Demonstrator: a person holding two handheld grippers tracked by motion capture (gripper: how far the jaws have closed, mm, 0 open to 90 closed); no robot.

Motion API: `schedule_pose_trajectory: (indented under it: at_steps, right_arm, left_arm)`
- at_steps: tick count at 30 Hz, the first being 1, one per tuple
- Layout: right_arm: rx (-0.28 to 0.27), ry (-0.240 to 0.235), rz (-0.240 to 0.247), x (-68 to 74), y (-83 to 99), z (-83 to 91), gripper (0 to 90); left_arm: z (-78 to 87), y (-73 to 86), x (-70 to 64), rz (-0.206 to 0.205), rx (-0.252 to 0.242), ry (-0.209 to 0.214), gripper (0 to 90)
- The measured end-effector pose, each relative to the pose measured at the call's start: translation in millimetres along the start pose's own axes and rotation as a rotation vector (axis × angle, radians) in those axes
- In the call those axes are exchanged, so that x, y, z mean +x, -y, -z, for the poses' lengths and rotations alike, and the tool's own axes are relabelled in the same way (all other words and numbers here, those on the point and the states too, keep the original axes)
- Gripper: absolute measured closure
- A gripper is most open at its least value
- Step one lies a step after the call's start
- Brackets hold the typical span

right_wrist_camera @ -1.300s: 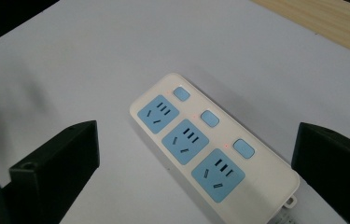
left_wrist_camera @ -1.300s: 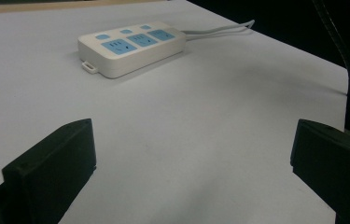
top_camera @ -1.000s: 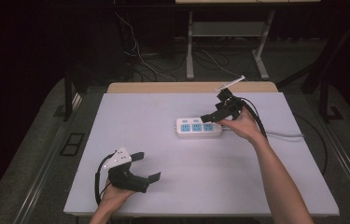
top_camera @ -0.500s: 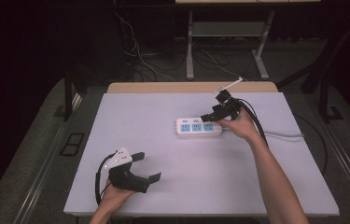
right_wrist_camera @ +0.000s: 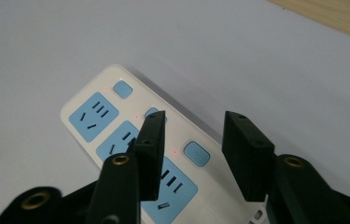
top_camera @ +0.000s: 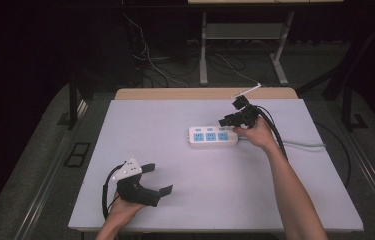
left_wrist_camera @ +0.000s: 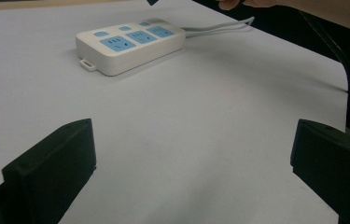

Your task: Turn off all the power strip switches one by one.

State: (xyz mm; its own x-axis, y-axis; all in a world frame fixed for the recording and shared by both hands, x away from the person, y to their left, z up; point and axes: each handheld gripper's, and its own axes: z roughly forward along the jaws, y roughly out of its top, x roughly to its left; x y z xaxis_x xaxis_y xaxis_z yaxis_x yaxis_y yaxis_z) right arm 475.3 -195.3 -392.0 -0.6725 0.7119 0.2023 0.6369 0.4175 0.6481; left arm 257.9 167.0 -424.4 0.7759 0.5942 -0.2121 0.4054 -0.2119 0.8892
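The white power strip (top_camera: pixel 213 136) lies flat on the far right part of the table (top_camera: pixel 215 200). The right gripper (right_wrist_camera: pixel 193 140) hangs over its switches, jaws a little apart, maybe touching the middle one. The left gripper (top_camera: pixel 156 178) rests near the front edge, jaws wide.

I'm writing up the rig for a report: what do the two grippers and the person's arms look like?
Both grippers are black with two blocky jaws. The left gripper carries a grey three-cornered plate and a looping black cable; the right gripper trails a bundle of black cables. The forearms are bare, no sleeves.
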Motion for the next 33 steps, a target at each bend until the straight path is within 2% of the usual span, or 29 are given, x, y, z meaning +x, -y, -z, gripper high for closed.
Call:
schedule_pose_trajectory:
  at_steps: [6, 9, 12, 16, 23, 31, 33]
  right_arm:
    - [-0.006, -0.024, -0.028, -3.4, 1.5, -4.5, 75.6]
    - [-0.004, -0.021, -0.027, -3.6, 1.9, -6.0, 77.8]
    - [0.021, -0.005, -0.02, -3.6, 2.8, -10.1, 83.0]
    - [0.031, -0.012, -0.015, -5.0, 4.2, -12.8, 89.1]
    - [0.013, -0.024, -0.02, -7.0, 6.5, -16.2, 89.8]
    - [0.024, -0.022, -0.023, -7.7, 8.3, -23.4, 89.8]
    - [0.031, -0.036, -0.031, -8.7, 9.9, -26.1, 89.8]
  left_arm:
    - [-0.3, 0.0, 0.2, -0.001, 0.002, 0.0, 0.0]
    - [-0.1, 0.0, 0.3, -0.001, -0.001, 0.002, 0.0]
    - [-0.4, 0.0, 0.3, 0.001, -0.004, 0.005, 0.0]
    - [-1.1, 0.2, 0.1, 0.0, 0.0, 0.007, 0.0]
    - [-1.2, 0.2, 0.7, 0.0, -0.001, 0.005, 0.0]
    - [-1.4, 0.4, 1.0, 0.0, 0.002, 0.006, 0.0]
    - [-1.6, 0.5, 0.9, -0.004, 0.003, 0.006, 0.0]
